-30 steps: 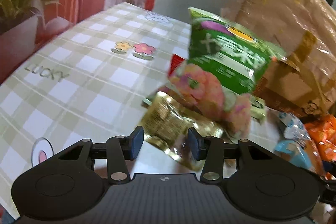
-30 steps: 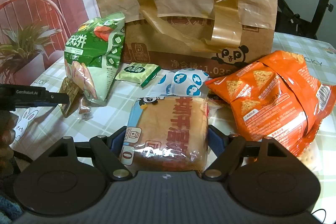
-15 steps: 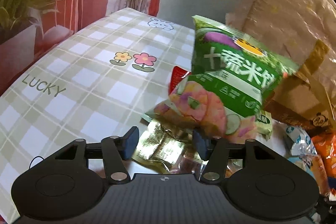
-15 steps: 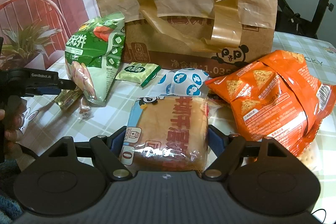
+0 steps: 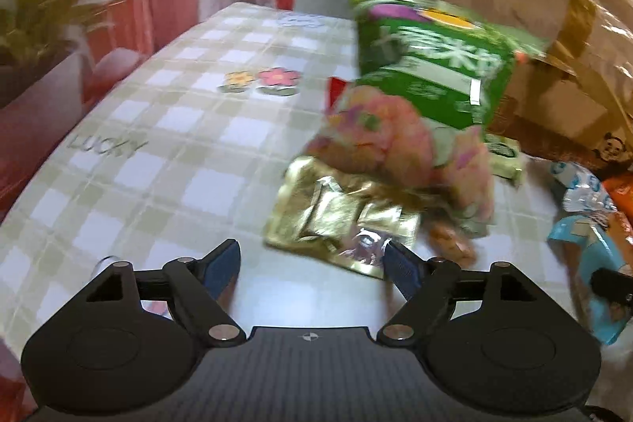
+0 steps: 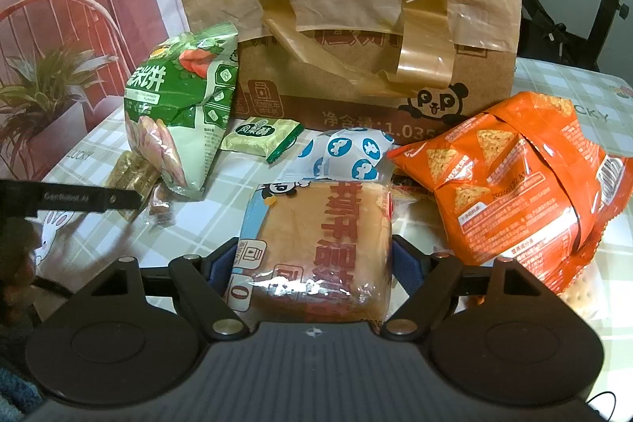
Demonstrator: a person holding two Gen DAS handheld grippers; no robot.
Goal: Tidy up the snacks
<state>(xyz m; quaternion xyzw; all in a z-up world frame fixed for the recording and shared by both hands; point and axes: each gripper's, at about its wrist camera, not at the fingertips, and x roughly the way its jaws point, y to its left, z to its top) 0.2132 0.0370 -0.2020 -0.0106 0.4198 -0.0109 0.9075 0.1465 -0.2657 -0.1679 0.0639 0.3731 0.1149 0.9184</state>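
Observation:
My left gripper [image 5: 312, 262] hovers low over the checked tablecloth [image 5: 166, 153]. Its jaws are opening and nothing is between them. A gold foil packet [image 5: 340, 220] lies flat just ahead, its near corner by the right fingertip. Behind it a green rice-cracker bag [image 5: 431, 74] leans on the brown paper bag [image 5: 554, 26]. In the right wrist view my right gripper [image 6: 312, 265] is shut on a clear-wrapped bread pack [image 6: 316, 244], a pad pressed on each side. The left gripper [image 6: 130, 200] shows side-on at the left, next to the gold packet [image 6: 128, 173].
An orange chip bag [image 6: 514, 184] lies right of the bread. A blue-and-white pack [image 6: 348, 153] and a small green cake packet [image 6: 261, 137] sit before the brown paper bag [image 6: 356, 6]. A tiny clear packet [image 6: 158, 202] lies by the green bag [image 6: 182, 105].
The left jaws have spread wide and the gold packet, which was between them, now lies on the cloth ahead of the fingertips. The right gripper and bread pack have not moved.

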